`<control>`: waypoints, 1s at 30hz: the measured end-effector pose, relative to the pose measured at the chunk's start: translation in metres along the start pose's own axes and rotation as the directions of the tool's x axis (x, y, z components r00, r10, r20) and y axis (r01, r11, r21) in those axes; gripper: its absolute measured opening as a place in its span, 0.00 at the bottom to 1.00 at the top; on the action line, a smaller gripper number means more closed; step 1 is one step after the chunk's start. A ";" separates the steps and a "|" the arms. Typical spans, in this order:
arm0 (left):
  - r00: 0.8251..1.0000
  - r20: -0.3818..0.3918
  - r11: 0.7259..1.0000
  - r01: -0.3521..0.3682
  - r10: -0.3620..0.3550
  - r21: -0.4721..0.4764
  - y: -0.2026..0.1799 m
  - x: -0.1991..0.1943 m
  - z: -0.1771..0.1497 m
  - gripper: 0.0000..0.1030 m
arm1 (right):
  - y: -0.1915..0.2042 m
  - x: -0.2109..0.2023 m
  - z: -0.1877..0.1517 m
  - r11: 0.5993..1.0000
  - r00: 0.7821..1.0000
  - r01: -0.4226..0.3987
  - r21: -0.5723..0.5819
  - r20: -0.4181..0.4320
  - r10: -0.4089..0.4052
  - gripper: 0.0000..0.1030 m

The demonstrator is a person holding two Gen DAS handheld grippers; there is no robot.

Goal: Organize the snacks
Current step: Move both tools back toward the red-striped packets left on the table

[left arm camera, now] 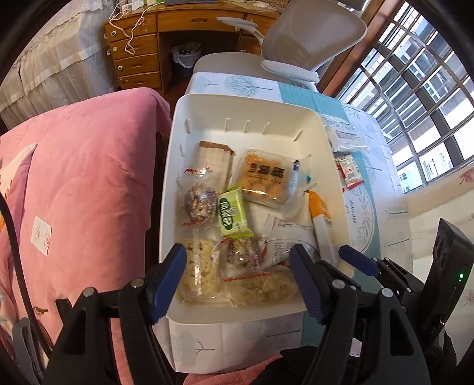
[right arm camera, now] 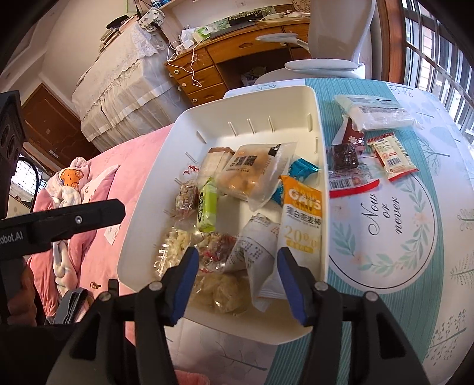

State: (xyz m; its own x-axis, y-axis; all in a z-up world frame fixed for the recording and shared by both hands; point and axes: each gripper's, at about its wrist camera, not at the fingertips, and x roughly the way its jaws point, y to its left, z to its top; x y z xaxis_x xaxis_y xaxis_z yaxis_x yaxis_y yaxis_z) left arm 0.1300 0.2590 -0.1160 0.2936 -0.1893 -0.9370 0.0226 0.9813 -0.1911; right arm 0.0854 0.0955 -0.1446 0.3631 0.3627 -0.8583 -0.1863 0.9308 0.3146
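A white plastic bin (left arm camera: 251, 109) (right arm camera: 142, 237) sits on the table and holds several wrapped snacks: a green pack (left arm camera: 232, 214) (right arm camera: 206, 207), an orange oat bar (right arm camera: 302, 219), a pastry pack (left arm camera: 263, 177) (right arm camera: 251, 174), puffed rice packs (left arm camera: 200, 269). My left gripper (left arm camera: 240, 284) is open and empty over the bin's near end. My right gripper (right arm camera: 237, 284) is open and empty, also over the near end; it shows in the left wrist view (left arm camera: 360, 263). On the table right of the bin lie a red-white packet (right arm camera: 394, 160), a dark snack (right arm camera: 343, 157) and a white bag (right arm camera: 382, 114).
A pink quilt (left arm camera: 83, 177) covers the bed left of the table. The patterned tablecloth (right arm camera: 385, 222) spreads to the right. A white chair (left arm camera: 314, 32), a wooden desk (left arm camera: 183, 23) and barred windows (left arm camera: 420, 97) stand beyond.
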 end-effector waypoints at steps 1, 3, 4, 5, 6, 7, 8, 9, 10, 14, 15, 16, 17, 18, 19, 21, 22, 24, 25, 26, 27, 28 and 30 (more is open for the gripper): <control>1.000 0.007 1.000 0.006 -0.006 0.004 -0.004 -0.001 0.000 0.69 | -0.001 -0.001 0.000 1.000 1.000 0.002 0.002 0.001 -0.002 0.54; 1.000 0.017 1.000 0.019 -0.019 0.008 -0.010 -0.003 0.001 0.69 | -0.008 -0.005 0.000 1.000 1.000 0.005 0.009 0.005 -0.006 0.54; 0.999 0.023 1.000 0.027 -0.028 0.009 -0.014 -0.004 0.001 0.69 | -0.013 -0.008 0.000 1.000 1.000 0.007 0.012 0.007 -0.007 0.54; 0.999 0.029 0.999 0.038 -0.038 0.010 -0.019 -0.005 0.002 0.69 | -0.016 -0.010 0.000 1.000 1.000 0.009 0.014 0.008 -0.009 0.54; 0.998 0.036 0.999 0.049 -0.049 0.010 -0.023 -0.005 0.002 0.69 | -0.020 -0.012 0.000 1.000 1.000 0.011 0.017 0.011 -0.012 0.54; 0.997 0.042 0.998 0.060 -0.060 0.011 -0.027 -0.006 0.003 0.69 | -0.023 -0.014 0.000 1.000 1.000 0.014 0.019 0.013 -0.014 0.56; 0.996 0.049 0.998 0.069 -0.070 0.011 -0.031 -0.007 0.003 0.69 | -0.028 -0.018 0.000 1.000 1.000 0.018 0.022 0.016 -0.018 0.57; 0.996 0.055 0.997 0.076 -0.077 0.012 -0.035 -0.008 0.004 0.69 | -0.031 -0.021 0.000 1.000 1.000 0.020 0.024 0.020 -0.021 0.59; 0.994 0.063 0.996 0.087 -0.087 0.015 -0.041 -0.008 0.004 0.69 | -0.035 -0.023 0.000 0.999 0.999 0.023 0.025 0.023 -0.024 0.61; 0.990 0.084 0.993 0.114 -0.116 0.028 -0.064 -0.010 0.007 0.69 | -0.055 -0.034 0.002 0.999 0.999 0.037 0.034 0.034 -0.038 0.64; 0.989 0.089 0.992 0.119 -0.122 0.032 -0.070 -0.010 0.008 0.69 | -0.061 -0.036 0.002 0.998 0.999 0.040 0.038 0.036 -0.041 0.64; 0.988 0.094 0.992 0.123 -0.126 0.035 -0.076 -0.009 0.008 0.69 | -0.067 -0.039 0.003 0.998 0.998 0.043 0.040 0.036 -0.044 0.64; 0.987 0.097 0.991 0.126 -0.129 0.039 -0.082 -0.010 0.008 0.69 | -0.072 -0.041 0.004 0.998 0.998 0.046 0.042 0.036 -0.047 0.64; 0.987 0.100 0.991 0.126 -0.129 0.040 -0.088 -0.009 0.009 0.69 | -0.078 -0.043 0.005 0.998 0.998 0.049 0.043 0.036 -0.050 0.64; 0.986 0.103 0.991 0.125 -0.129 0.040 -0.094 -0.008 0.010 0.69 | -0.083 -0.045 0.005 0.998 0.998 0.051 0.044 0.035 -0.053 0.64; 0.986 0.105 0.991 0.128 -0.132 0.040 -0.107 -0.005 0.013 0.69 | -0.094 -0.048 0.006 0.997 0.998 0.058 0.045 0.030 -0.059 0.66; 0.986 0.105 0.991 0.127 -0.131 0.039 -0.113 -0.004 0.014 0.69 | -0.099 -0.050 0.007 0.997 0.998 0.061 0.046 0.029 -0.062 0.68; 0.986 0.104 0.992 0.125 -0.128 0.034 -0.125 0.000 0.017 0.69 | -0.112 -0.053 0.008 0.997 0.997 0.066 0.051 0.029 -0.067 0.69; 0.986 0.104 0.992 0.124 -0.127 0.032 -0.131 0.002 0.018 0.69 | -0.117 -0.054 0.009 0.996 0.997 0.070 0.054 0.030 -0.071 0.69; 0.987 0.103 0.992 0.122 -0.125 0.029 -0.137 0.004 0.020 0.69 | -0.124 -0.055 0.010 0.996 0.997 0.075 0.058 0.030 -0.076 0.69; 0.987 0.101 0.992 0.120 -0.122 0.027 -0.143 0.007 0.021 0.69 | -0.132 -0.057 0.011 0.995 0.996 0.082 0.061 0.034 -0.084 0.70; 0.988 0.098 0.993 0.116 -0.118 0.023 -0.149 0.009 0.024 0.69 | -0.136 -0.058 0.011 0.994 0.995 0.089 0.062 0.037 -0.091 0.70; 0.989 0.092 0.994 0.112 -0.113 0.012 -0.160 0.014 0.028 0.69 | -0.149 -0.061 0.012 0.992 0.993 0.106 0.065 0.047 -0.109 0.71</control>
State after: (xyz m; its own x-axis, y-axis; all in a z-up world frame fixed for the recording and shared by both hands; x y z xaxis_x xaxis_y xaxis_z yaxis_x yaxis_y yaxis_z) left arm 0.1577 0.1002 -0.0901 0.3762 -0.2947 -0.8784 0.0664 0.9542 -0.2917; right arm 0.1022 -0.0645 -0.1339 0.4235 0.2605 -0.8676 -0.0871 0.9650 0.2472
